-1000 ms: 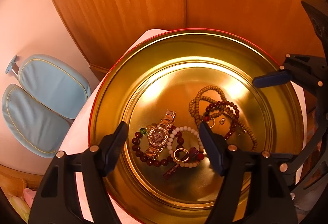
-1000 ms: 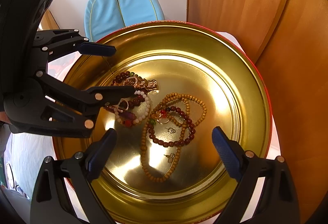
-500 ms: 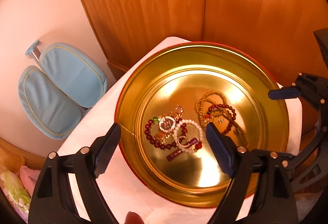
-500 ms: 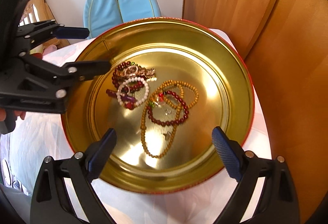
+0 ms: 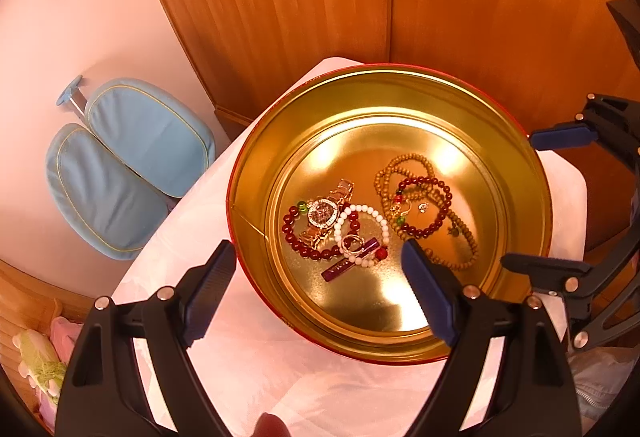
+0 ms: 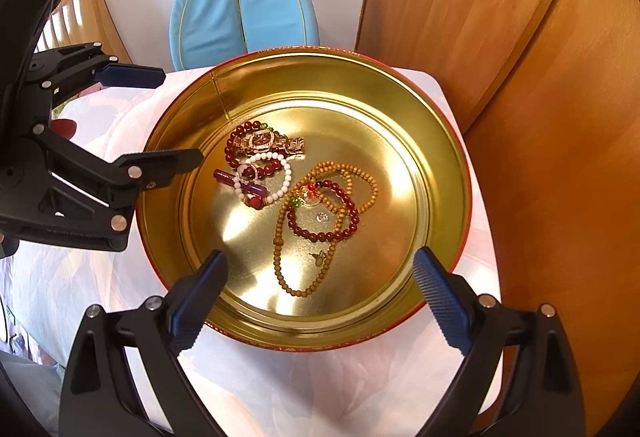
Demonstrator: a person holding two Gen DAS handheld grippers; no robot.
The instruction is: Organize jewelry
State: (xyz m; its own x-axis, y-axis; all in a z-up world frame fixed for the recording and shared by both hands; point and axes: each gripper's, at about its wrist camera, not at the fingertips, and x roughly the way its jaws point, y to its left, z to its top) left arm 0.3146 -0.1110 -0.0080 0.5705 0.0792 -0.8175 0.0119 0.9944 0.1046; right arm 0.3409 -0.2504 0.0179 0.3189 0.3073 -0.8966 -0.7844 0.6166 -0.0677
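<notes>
Two tools hang over a round gold tin (image 5: 256, 173) that sits on a white-draped tabletop (image 5: 248, 365); the left tool (image 5: 318, 279) has its fingers spread wide with nothing between them, and the right tool (image 6: 320, 287) is spread and empty as well. All the jewelry lies on the tin's floor in two loose heaps: a watch (image 5: 326, 213) inside a dark red bead bracelet (image 5: 298, 243), overlapped by a white bead bracelet (image 5: 362, 233) with a ring (image 5: 352, 243) and a purple stick (image 5: 348, 265), and, apart from these, a long tan bead strand (image 6: 320, 233) tangled with a second red bracelet (image 6: 324, 217). The likely trouble is that tangle: pinching one strand could drag its neighbour up with it, and the smooth, glaring tin floor may let beads slide from the pads. The small silver pieces (image 6: 322, 217) lying inside the red loop look easy to miss or flick away. With both tools close over one tin, they could also knock each other. The right wrist view shows the tan strand's full loop, a little charm (image 6: 319, 257) and the left tool from the side; in the left wrist view its own finger hides the strand's near end, but a fingertip of the person (image 5: 270, 425) shows at the bottom edge.
</notes>
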